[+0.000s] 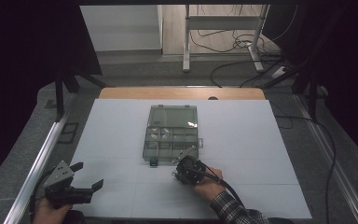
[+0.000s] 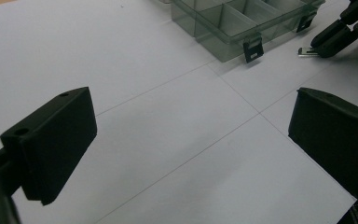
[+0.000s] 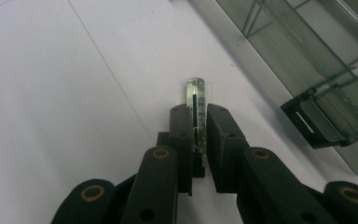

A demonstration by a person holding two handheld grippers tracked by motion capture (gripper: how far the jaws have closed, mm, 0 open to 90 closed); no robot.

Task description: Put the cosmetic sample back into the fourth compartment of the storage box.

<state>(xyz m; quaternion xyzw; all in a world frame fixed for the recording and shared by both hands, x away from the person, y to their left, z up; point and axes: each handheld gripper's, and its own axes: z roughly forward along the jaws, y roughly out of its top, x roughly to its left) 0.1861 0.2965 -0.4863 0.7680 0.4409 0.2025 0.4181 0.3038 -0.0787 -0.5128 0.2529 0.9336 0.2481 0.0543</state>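
I'm working over a white table (image 1: 121, 140) in a dim room, cables (image 1: 242, 44) strewn on the floor beyond it. My right gripper (image 3: 199, 140) is clenched on a small clear tube (image 3: 197, 100), slim and glassy with a rounded tip, which pokes out past the pads just above the table, near the front latch of the smoky compartment box (image 1: 171, 135). My left gripper (image 1: 86, 176) hovers released at the near left corner.

Overall dim, cool light. High view: dark, vignetted corners; small glare spot on organiser box lid (image 1: 192, 124). Table sheet (image 1: 121, 135) evenly lit, soft shadows. Gripper views: near jaws slightly soft, far edges blurred.
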